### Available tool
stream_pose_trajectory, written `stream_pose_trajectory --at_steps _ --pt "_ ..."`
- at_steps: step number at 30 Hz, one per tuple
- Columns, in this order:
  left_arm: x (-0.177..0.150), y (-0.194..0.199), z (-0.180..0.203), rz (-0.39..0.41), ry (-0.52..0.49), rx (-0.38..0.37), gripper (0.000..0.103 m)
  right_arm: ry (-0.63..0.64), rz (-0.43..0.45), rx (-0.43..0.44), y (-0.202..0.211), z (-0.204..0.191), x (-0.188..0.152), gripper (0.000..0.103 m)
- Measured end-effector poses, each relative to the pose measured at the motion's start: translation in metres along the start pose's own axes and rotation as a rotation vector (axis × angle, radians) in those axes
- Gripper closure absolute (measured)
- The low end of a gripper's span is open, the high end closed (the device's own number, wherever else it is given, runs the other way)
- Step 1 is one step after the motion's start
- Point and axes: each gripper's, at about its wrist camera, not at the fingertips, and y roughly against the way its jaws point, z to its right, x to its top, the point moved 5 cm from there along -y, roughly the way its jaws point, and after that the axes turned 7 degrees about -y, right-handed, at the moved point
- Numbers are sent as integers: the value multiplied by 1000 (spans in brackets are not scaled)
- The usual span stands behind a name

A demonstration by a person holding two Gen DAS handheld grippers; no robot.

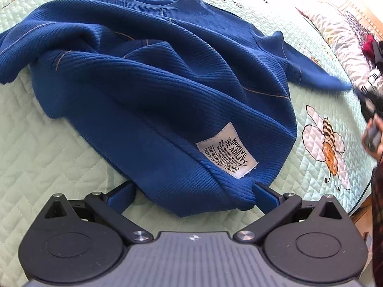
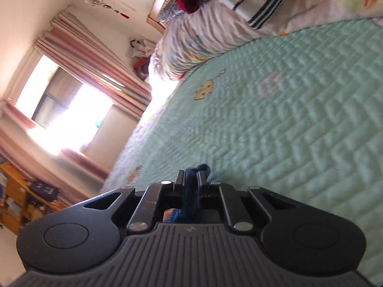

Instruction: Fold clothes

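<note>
A rumpled blue ribbed-knit sweater (image 1: 153, 76) lies spread on the mint-green quilted bedspread (image 1: 47, 148), ready for folding. The left gripper (image 1: 191, 191) hovers with jaws wide astride its hem, while the right gripper (image 2: 191, 179) pinches blue fabric tight, apparently to draw a sleeve (image 1: 316, 71) out.

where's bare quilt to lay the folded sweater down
Bare green quilt lies left of the blue sweater, and right of it around the bee print. In the right wrist view, open quilt runs up to the pillow. Crowded: the headboard end, with pillows and piled clothes.
</note>
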Motion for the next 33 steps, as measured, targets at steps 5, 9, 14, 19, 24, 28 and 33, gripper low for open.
stream_pose_trajectory --at_steps 5,9,14,19,24,28,33 --pt "-4 9 2 7 3 -26 1 5 -39 -89 14 35 -11 91" --pt "-5 31 -14 57 39 -37 1 136 -103 -2 46 11 -50 81" --pt "-12 66 -44 132 71 -36 1 303 -283 143 98 -22 -147 51" --pt "-19 99 -85 231 143 17 1 373 -476 265 136 -50 -239 44" --pt "-32 117 -143 301 371 52 1 340 -724 361 152 -81 -306 28" --pt "-44 118 -165 316 452 37 1 353 -786 352 164 -97 -337 25" --pt "-44 115 -168 327 414 35 2 396 -829 348 173 -107 -351 25"
